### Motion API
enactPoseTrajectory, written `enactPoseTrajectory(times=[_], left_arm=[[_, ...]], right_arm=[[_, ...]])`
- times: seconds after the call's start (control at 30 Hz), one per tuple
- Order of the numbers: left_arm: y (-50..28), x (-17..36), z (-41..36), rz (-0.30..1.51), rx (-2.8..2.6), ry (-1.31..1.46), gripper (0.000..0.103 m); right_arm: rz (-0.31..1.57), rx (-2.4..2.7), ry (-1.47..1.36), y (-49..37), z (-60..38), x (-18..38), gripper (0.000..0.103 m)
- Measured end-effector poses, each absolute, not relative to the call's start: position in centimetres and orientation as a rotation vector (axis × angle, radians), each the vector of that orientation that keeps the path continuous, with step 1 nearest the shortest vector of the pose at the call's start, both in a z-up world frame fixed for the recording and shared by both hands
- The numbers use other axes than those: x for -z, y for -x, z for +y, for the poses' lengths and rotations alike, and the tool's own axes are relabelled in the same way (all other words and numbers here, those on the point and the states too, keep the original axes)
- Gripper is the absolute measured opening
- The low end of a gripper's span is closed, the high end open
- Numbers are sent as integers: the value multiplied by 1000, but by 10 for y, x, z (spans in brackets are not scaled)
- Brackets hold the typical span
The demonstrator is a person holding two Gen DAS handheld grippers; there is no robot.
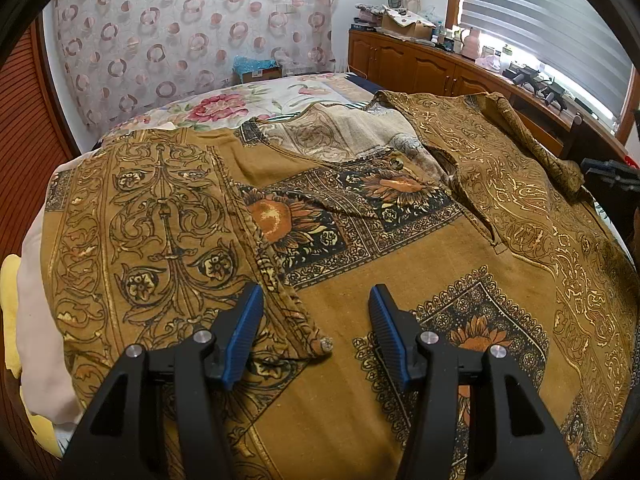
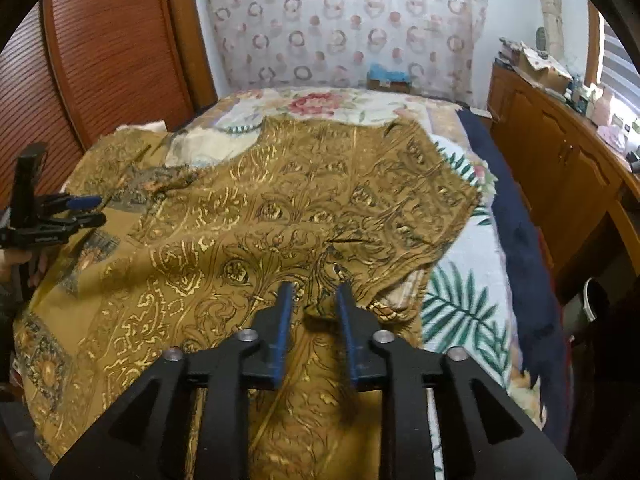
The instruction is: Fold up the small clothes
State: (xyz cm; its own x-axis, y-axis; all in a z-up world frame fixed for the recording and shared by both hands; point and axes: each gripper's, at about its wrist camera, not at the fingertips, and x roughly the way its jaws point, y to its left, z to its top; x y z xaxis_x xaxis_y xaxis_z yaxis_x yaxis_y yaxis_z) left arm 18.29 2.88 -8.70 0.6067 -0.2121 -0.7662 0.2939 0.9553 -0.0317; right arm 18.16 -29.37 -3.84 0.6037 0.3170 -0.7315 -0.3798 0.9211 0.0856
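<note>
Status: you're folding a mustard patterned shirt that's lying spread across the bed; call it early-to-mid fold.

- Left side: one sleeve or side panel is already lying folded in over the body, and its cuff corner is sitting just ahead of your left hand-held gripper.
- Your left hand-held gripper is hovering with jaws about half open. The cuff corner is lying between the blue pads but they aren't pressing on it, so you're holding nothing there.
- Right side: the other panel is lying over the body too, but it's looking rumpled. Its outer edge is bunching up near the bed's leaf-print cover, and a flap is sticking up at the far right in the left wrist view.
- Your right hand-held gripper is standing partly open, with a raised pinch of fabric between the pads. It doesn't look clamped; I'm reading that as released, not gripped.
- In the right wrist view your left hand-held gripper is showing at the far left edge, well apart from the right one.

Judgement on what's left: both side folds are looking laid in, the right one needing a smooth-out. The lengthwise fold, hem up toward the collar, isn't showing as done yet, since the shirt is covering most of the bed. I can't tell where the hem is lying; it's hiding below both cameras.
</note>
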Motion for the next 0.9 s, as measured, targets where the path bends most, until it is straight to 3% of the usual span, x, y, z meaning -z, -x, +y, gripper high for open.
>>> enactPoseTrajectory(times=[0.03, 0.23, 0.4, 0.6, 0.73, 0.9], left_arm=[[-183, 87, 29, 871, 293, -101, 55], [-183, 87, 29, 872, 293, -101, 55], [-183, 87, 29, 872, 293, -101, 55], [-183, 87, 29, 872, 292, -103, 55], [-183, 87, 29, 872, 293, -101, 55], [-184, 87, 28, 873, 294, -101, 56]], right_arm=[[812, -389, 80, -180, -297, 34, 54], [784, -309, 17, -200, -324, 24, 55], [888, -257, -46, -241, -335, 50, 55], [931, -218, -83, -266, -338, 65, 41], [921, -227, -36, -269, -332, 66, 8], [857, -311, -59, -269, -322, 47, 2]])
